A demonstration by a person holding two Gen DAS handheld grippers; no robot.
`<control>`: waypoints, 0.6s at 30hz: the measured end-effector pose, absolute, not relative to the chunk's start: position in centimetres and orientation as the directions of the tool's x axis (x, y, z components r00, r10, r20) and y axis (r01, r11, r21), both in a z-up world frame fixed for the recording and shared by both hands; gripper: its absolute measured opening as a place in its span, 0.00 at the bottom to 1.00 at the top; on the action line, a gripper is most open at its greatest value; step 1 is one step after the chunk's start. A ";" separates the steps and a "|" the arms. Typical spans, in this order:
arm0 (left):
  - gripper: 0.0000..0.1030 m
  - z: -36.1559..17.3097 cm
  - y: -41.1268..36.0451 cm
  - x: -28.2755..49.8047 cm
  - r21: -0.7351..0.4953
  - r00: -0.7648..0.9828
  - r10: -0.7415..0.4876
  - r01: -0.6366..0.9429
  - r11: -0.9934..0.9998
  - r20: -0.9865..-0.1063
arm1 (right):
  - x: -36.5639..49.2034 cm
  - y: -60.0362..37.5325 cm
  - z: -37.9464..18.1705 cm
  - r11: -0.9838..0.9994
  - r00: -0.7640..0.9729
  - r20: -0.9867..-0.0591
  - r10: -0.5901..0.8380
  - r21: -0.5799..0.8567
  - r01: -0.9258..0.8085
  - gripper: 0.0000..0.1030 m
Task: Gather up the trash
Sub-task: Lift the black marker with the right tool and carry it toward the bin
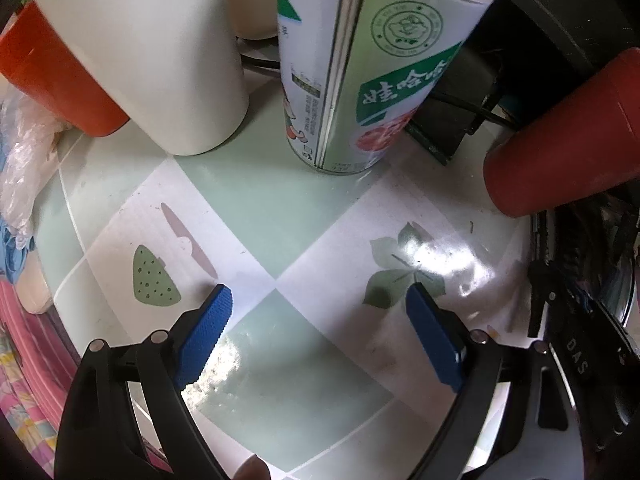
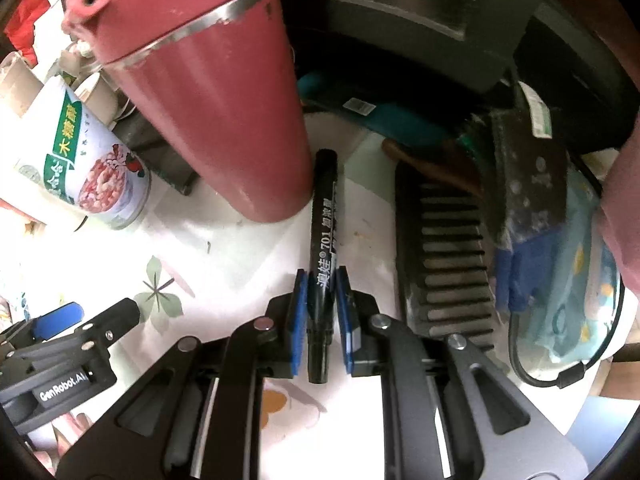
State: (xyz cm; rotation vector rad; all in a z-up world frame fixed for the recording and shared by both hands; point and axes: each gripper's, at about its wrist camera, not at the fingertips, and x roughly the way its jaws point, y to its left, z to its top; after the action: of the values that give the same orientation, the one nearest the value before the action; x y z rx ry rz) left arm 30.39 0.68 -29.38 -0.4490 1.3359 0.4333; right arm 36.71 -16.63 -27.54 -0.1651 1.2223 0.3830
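Marker (image 2: 322, 268) clamped lengthwise between right gripper (image 2: 322, 280) pads, tip pointing ahead. Just beyond, left of marker tip, red tumbler (image 2: 216, 120); black comb (image 2: 448, 264) lying to the right. Left gripper (image 1: 320, 300) spread wide over tablecloth (image 1: 280, 208), gripping nothing. Ahead, can (image 1: 360, 80) upright; white container (image 1: 160, 52) ahead-left.
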 end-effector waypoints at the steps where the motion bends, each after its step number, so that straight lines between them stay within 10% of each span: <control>1: 0.84 -29.3 0.6 30.2 -0.064 0.181 0.042 -0.543 0.837 -0.983 | 36.5 -16.8 -27.4 0.925 0.287 -0.937 0.198 0.081 -0.372 0.14; 18: 0.84 -27.6 0.4 24.7 -0.080 0.201 0.033 -0.526 0.846 -0.979 | 29.7 -20.4 -25.6 0.932 0.290 -0.935 0.202 0.092 -0.351 0.14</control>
State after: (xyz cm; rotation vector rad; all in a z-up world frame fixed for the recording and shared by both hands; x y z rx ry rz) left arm 24.68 0.36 -27.63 -0.4471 1.3205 0.4091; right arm 29.74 -20.37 -25.61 -0.1402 1.2226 0.3705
